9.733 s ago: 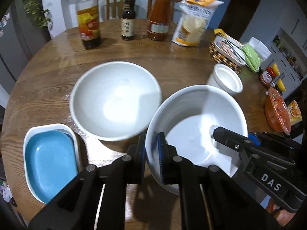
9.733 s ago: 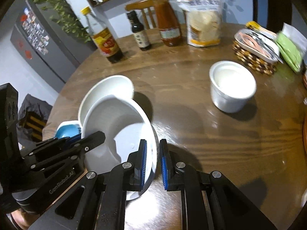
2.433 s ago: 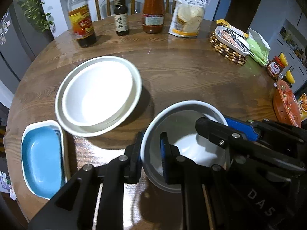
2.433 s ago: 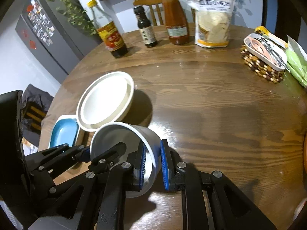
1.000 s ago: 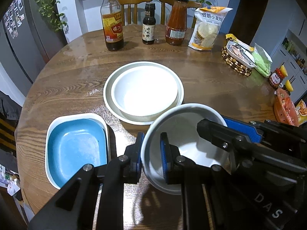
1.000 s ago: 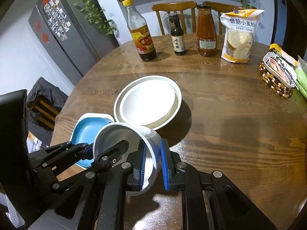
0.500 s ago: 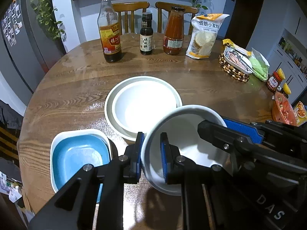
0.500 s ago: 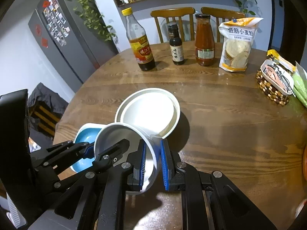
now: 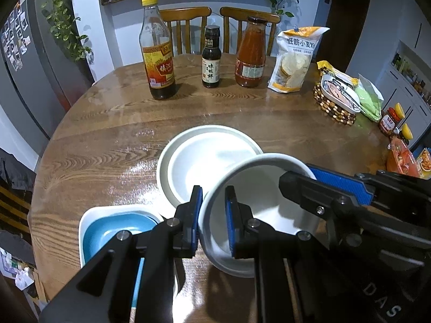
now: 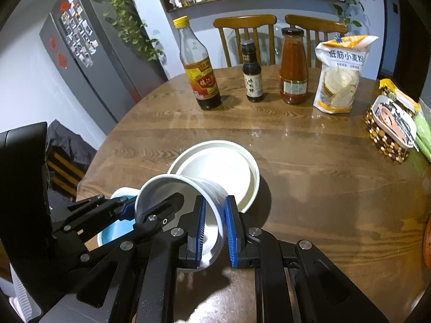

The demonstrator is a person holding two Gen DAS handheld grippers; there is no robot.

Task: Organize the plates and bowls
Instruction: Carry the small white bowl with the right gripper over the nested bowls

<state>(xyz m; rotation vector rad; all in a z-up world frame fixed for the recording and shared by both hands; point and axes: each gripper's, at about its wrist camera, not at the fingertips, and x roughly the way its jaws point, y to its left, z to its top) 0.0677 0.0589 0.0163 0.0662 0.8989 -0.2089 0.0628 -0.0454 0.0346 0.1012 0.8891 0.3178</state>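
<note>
Blue dish (image 9: pixel 113 231) partly behind left claw (image 9: pixel 212 215)

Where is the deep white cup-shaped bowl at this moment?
In both wrist views the deep white bowl is gripped at opposite rims by the left tool and right tool, near the stacked white bowls.

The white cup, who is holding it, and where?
Both grippers hold the white cup by its rim: the left gripper on one side, the right gripper on the opposite side.

Bare worktop (image 10: pixel 309 188) lies open right of the stacked bowls (image 10: pixel 229 167); bottles (image 10: pixel 252 72) line the far edge.
</note>
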